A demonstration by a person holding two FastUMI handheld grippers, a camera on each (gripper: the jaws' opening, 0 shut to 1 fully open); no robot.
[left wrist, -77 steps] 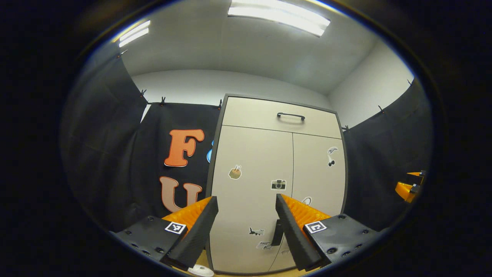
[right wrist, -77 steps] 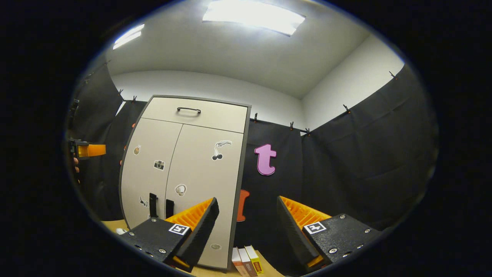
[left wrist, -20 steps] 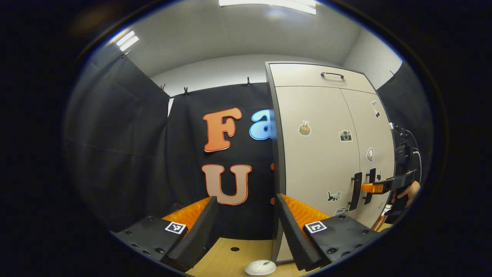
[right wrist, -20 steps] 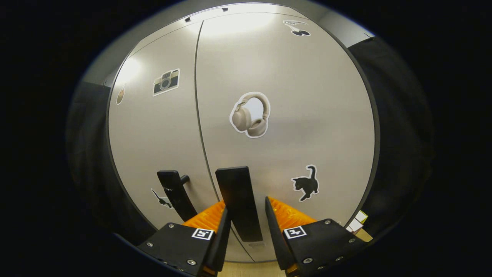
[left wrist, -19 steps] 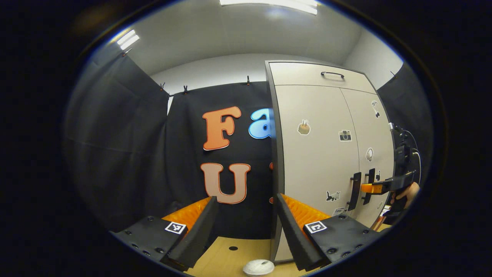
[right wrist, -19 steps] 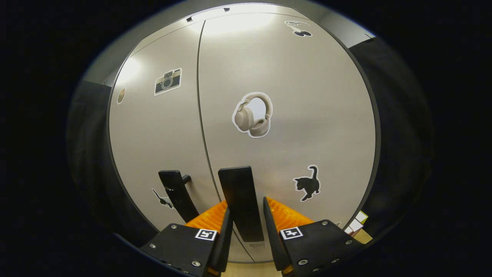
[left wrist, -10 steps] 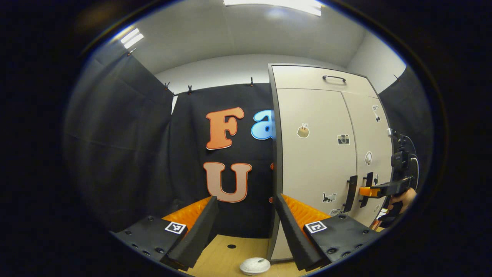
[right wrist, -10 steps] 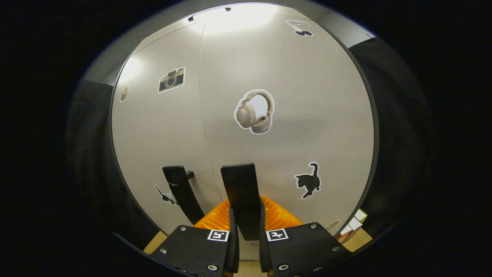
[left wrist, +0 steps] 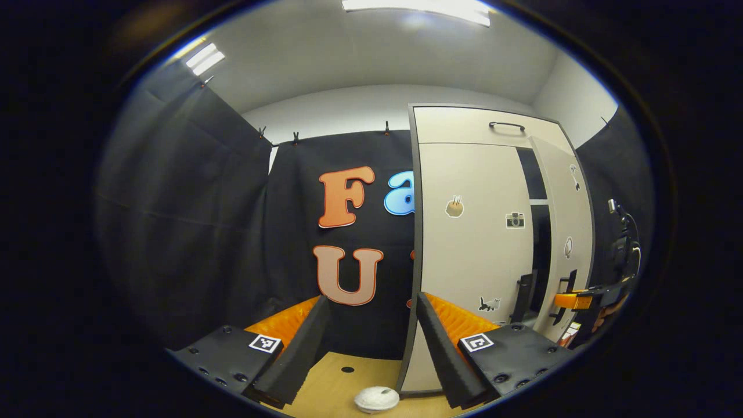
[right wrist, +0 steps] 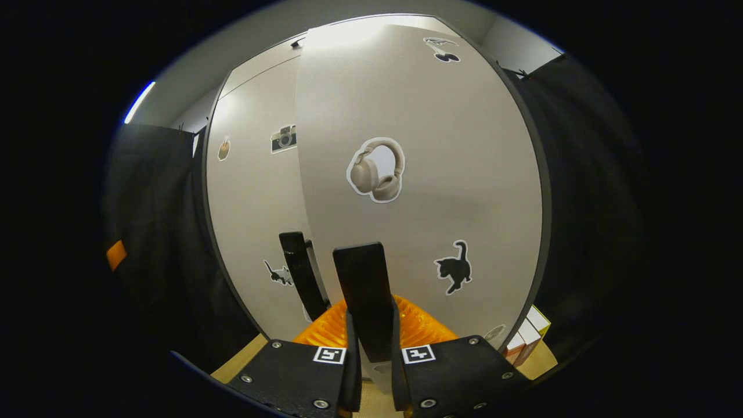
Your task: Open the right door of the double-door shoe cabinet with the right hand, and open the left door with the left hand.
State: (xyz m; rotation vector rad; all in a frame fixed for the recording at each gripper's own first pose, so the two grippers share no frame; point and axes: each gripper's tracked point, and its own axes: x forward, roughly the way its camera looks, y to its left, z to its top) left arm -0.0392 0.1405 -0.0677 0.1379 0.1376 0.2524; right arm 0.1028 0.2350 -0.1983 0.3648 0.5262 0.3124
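Left gripper view: the left gripper (left wrist: 368,342) hangs spread and empty beside the shoe cabinet (left wrist: 464,125), whose right door (left wrist: 572,232) stands ajar while the left door (left wrist: 473,249) is shut.

Right gripper view: the right gripper (right wrist: 371,360) pinches the right door's handle (right wrist: 363,290), one of two handles; the left door's handle (right wrist: 299,273) waits untouched.

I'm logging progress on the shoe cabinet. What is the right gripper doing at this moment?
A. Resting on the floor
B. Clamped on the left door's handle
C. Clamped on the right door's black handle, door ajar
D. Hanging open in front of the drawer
C: the right gripper is closed on the right door's handle, and the right door stands ajar with a dark gap beside it.
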